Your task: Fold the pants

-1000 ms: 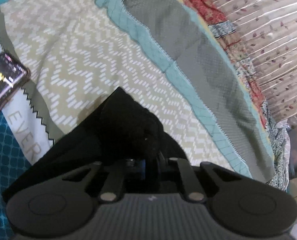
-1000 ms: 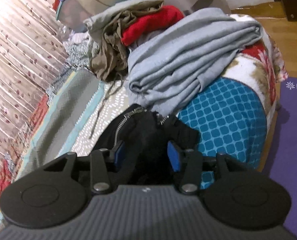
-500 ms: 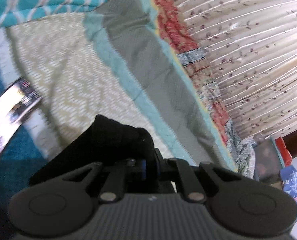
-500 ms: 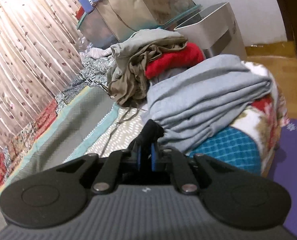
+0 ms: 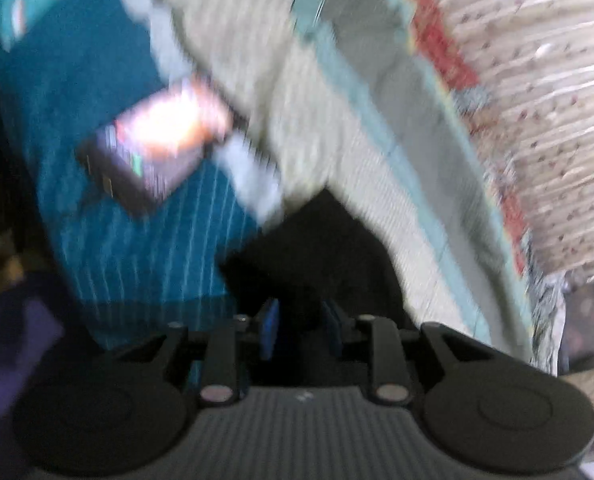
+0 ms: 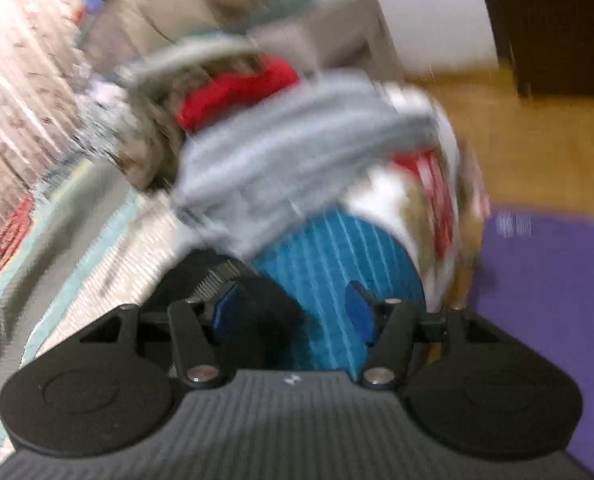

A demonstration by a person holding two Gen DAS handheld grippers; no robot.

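The black pants (image 5: 321, 256) lie bunched on the patterned bedspread (image 5: 305, 128), just ahead of my left gripper (image 5: 300, 330). Its jaws are opening, with a small gap between the blue pads and dark cloth still in that gap. The picture is blurred by motion. In the right wrist view the pants' zipper end (image 6: 217, 280) lies against the left finger of my right gripper (image 6: 292, 314). Those jaws are opening wide, and between them shows mostly the blue checked sheet (image 6: 329, 256). The pads do not press on the cloth.
A lit phone (image 5: 157, 152) lies on the blue sheet to the left. A folded grey garment (image 6: 297, 156) and a heap with a red piece (image 6: 237, 92) sit at the bed's end. Beside the bed are a purple mat (image 6: 549, 300), wooden floor and a curtain (image 5: 545, 112).
Both grippers were shut on black cloth half a second ago; now the left jaws stand slightly apart and the right stand wide. The left view has swung toward the phone.
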